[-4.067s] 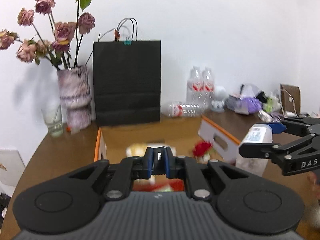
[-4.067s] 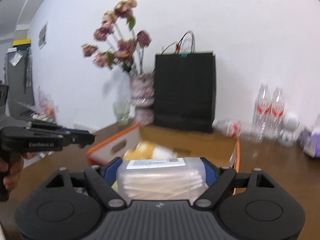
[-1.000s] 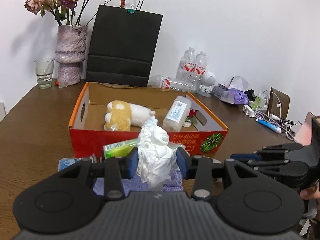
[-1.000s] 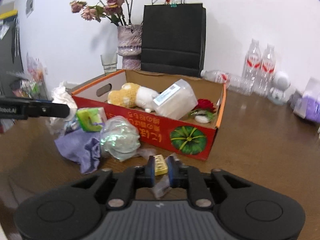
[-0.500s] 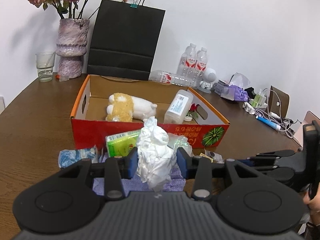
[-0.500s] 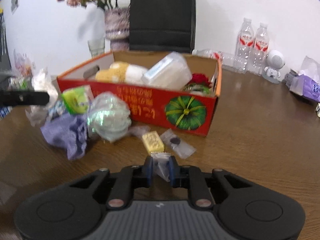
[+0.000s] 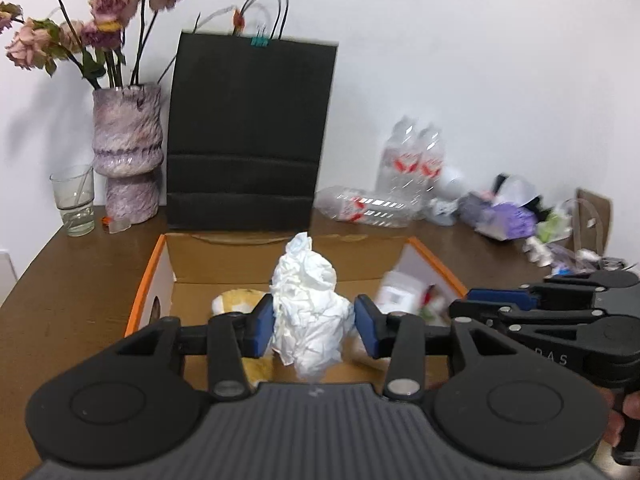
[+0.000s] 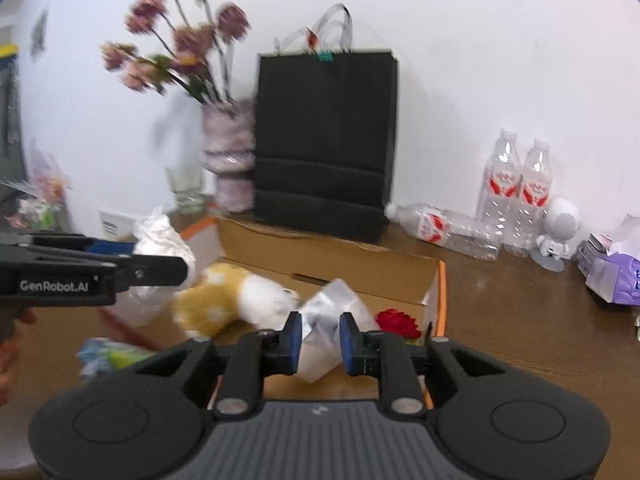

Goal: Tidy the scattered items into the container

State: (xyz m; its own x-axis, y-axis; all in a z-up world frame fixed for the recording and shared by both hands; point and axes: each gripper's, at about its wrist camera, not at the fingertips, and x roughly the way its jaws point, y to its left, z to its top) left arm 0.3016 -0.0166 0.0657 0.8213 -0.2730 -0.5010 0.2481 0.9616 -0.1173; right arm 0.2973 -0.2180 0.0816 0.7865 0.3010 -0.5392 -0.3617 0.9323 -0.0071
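Observation:
My left gripper is shut on a crumpled white tissue and holds it above the open orange cardboard box. My right gripper is shut on a small clear plastic bag, held over the box's right end. Inside the box lie a yellow and white plush toy, a clear plastic jar and a red flower. The left gripper and its tissue also show in the right wrist view.
A black paper bag, a vase of dried roses and a glass stand behind the box. Water bottles, a white figurine and a purple tissue pack lie at the right. A green packet lies left of the box.
Both grippers have risen from the table front and moved forward over the box. The right gripper lifted the clear bag; the left still holds the tissue.

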